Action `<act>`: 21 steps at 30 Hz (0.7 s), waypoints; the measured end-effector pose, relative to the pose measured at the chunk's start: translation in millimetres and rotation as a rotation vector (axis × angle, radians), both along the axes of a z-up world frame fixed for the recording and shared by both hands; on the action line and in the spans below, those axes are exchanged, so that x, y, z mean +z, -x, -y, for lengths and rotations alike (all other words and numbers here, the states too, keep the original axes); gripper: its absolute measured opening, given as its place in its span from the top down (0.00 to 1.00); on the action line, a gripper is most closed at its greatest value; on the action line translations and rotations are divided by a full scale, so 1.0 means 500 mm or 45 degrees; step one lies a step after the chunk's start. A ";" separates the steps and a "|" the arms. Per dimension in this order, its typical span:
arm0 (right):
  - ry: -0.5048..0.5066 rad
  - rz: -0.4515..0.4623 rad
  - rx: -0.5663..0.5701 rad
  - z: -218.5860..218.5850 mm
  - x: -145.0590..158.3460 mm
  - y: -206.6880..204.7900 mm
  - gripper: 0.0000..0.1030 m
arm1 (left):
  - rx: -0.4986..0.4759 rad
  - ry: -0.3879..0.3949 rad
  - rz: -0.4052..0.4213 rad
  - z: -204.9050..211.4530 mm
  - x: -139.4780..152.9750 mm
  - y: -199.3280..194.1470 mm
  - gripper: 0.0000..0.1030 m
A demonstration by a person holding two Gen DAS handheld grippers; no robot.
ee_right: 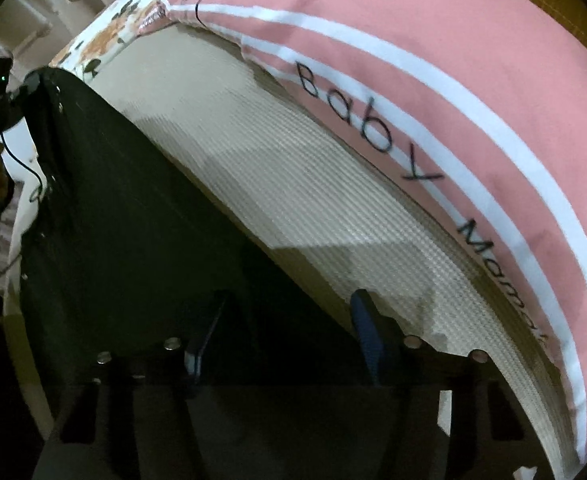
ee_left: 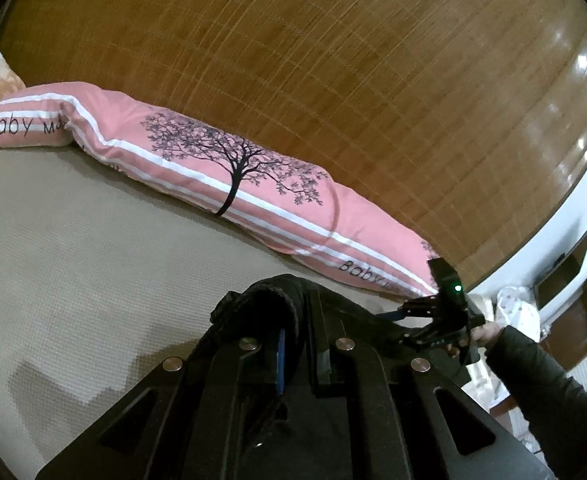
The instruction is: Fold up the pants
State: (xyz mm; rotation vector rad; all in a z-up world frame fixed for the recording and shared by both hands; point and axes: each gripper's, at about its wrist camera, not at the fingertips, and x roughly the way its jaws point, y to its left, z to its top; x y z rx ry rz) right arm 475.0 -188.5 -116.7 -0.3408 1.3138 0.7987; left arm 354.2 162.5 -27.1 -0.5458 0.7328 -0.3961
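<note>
The black pants (ee_right: 133, 216) hang stretched between my two grippers above the beige bed cover (ee_right: 301, 184). In the left wrist view my left gripper (ee_left: 293, 320) is shut on a bunched black edge of the pants (ee_left: 269, 296). My right gripper (ee_left: 409, 316) shows at the right of that view, held by a hand in a dark sleeve. In the right wrist view my right gripper (ee_right: 285, 328) has its blue pads spread wide, with the pants draped over the left one, so whether it grips is unclear. My left gripper (ee_right: 33, 80) shows far left, at the pants' other corner.
A long pink pillow (ee_left: 253, 184) with white stripes and a tree print lies along the wooden headboard (ee_left: 333, 60); it also shows in the right wrist view (ee_right: 433, 80). A floral quilt (ee_right: 109, 36) lies beyond the bed cover (ee_left: 73, 240). A white wall and furniture (ee_left: 565, 280) stand at right.
</note>
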 end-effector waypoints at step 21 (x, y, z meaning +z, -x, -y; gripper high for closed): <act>0.050 0.399 -0.270 0.052 0.184 0.255 0.92 | -0.077 -0.221 0.031 0.026 0.062 0.069 0.92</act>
